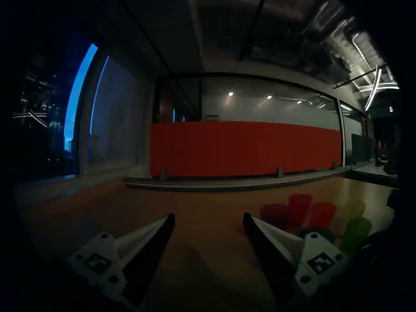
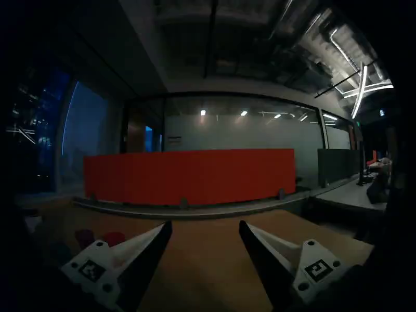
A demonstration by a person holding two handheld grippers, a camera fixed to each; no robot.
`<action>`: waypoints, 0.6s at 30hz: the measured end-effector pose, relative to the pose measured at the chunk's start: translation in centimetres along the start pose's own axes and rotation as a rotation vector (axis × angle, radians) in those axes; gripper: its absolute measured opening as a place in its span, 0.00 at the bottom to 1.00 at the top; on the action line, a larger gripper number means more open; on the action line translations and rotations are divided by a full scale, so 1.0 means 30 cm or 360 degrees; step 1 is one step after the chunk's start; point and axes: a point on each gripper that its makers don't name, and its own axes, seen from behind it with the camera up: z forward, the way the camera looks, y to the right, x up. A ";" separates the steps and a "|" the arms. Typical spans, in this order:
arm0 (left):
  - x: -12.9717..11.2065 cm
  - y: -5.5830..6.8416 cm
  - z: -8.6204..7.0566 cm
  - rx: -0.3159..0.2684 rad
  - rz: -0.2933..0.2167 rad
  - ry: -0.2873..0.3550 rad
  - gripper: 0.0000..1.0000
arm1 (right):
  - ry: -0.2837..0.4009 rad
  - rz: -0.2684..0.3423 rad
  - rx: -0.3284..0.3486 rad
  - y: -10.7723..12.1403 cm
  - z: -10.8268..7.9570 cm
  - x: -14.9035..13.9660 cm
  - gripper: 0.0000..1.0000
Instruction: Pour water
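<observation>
both views are dim. left gripper (image 1: pixel 208 215): jaws wide apart, nothing between them, tips over the wooden table (image 1: pixel 208 260) and aimed at the red screen (image 1: pixel 244 148) along the table's far edge. the cups sit in a cluster on the table, on the near side of the red screen and below its right end, just past the gripper's right-hand finger. dark red cup (image 1: pixel 274 214) is closest to the screen's middle, red cup (image 1: pixel 300 205) just behind it, orange-red cup (image 1: pixel 322 213) next along, yellowish cup (image 1: pixel 355 209) further right, green cup (image 1: pixel 356 231) nearest the camera. all are upright and packed close; can't tell which ones touch. a dark round thing (image 1: pixel 316 234) sits among them, half hidden by the finger, can't tell what it is. contents: too dark to tell if any cup holds water. right gripper (image 2: pixel 205 222): jaws also wide apart, gripping nothing, over bare table, pointed at the same red screen. in the right gripper view two reddish cups (image 2: pixel 113 238) peek out past the left-hand finger, below the red screen's left end; their insides can't be seen. neither gripper touches a cup.
</observation>
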 end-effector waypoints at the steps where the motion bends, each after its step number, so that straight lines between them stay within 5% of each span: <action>1: 0.000 0.000 0.000 0.0000 0.0000 0.0000 0.97 | -0.0001 -0.0001 0.0003 -0.004 0.001 -0.007 1.00; 18: 0.000 0.000 -0.001 0.0000 0.0000 0.0000 0.97 | -0.0038 -0.0021 0.0057 -0.020 0.013 -0.148 1.00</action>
